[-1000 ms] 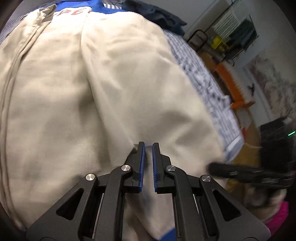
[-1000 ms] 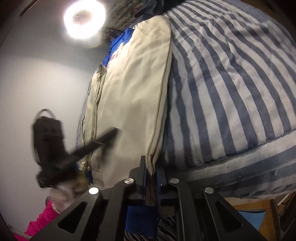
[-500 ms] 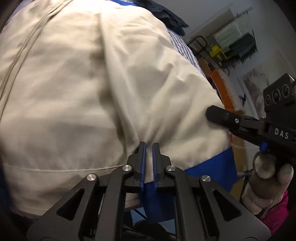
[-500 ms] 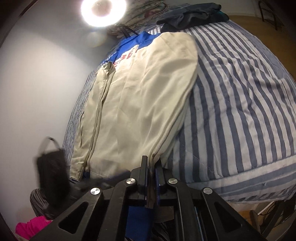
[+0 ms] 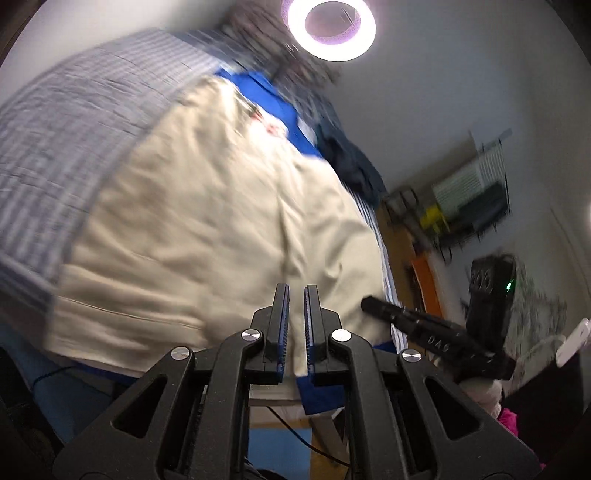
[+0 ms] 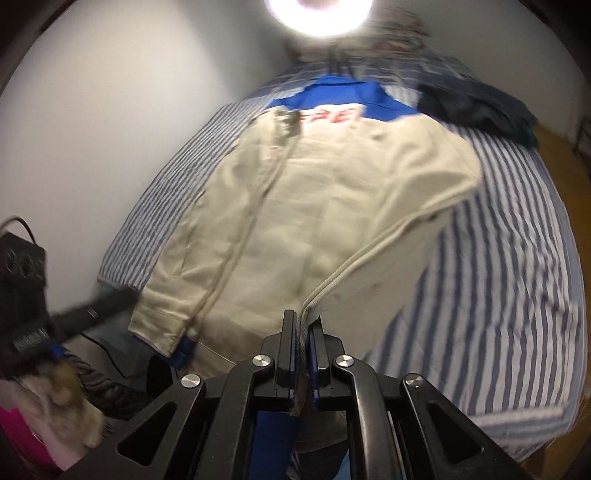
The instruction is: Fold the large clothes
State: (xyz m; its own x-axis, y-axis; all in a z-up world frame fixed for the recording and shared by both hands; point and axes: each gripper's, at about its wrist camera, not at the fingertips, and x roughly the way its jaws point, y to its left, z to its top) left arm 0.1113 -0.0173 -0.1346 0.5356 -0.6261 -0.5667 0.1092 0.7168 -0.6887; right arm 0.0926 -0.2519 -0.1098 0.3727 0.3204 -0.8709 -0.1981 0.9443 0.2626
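A cream jacket (image 5: 207, 221) with a blue collar, blue hem trim and red letters lies spread on the striped bed (image 5: 55, 140). My left gripper (image 5: 295, 325) is shut on the jacket's lower edge, with cream cloth in the narrow gap between the jaws. In the right wrist view the same jacket (image 6: 314, 206) shows its full length. There my right gripper (image 6: 303, 332) is shut on the hem at a ribbed seam, and that side is lifted off the bed (image 6: 498, 277). Each gripper shows in the other's view, held by a gloved hand: the right gripper (image 5: 373, 306) and the blurred left gripper (image 6: 125, 297).
A dark blue garment (image 6: 476, 107) lies crumpled at the far right of the bed, beyond the jacket. A ring light (image 5: 330, 27) shines from the head end. A white wall runs along the bed's left side. Wooden floor and a cluttered rack (image 5: 469, 199) lie to the right.
Both grippers have risen and drawn back with the hem pinched. The jacket's near edge has lifted, and the whole jacket and the ring light have come into view.
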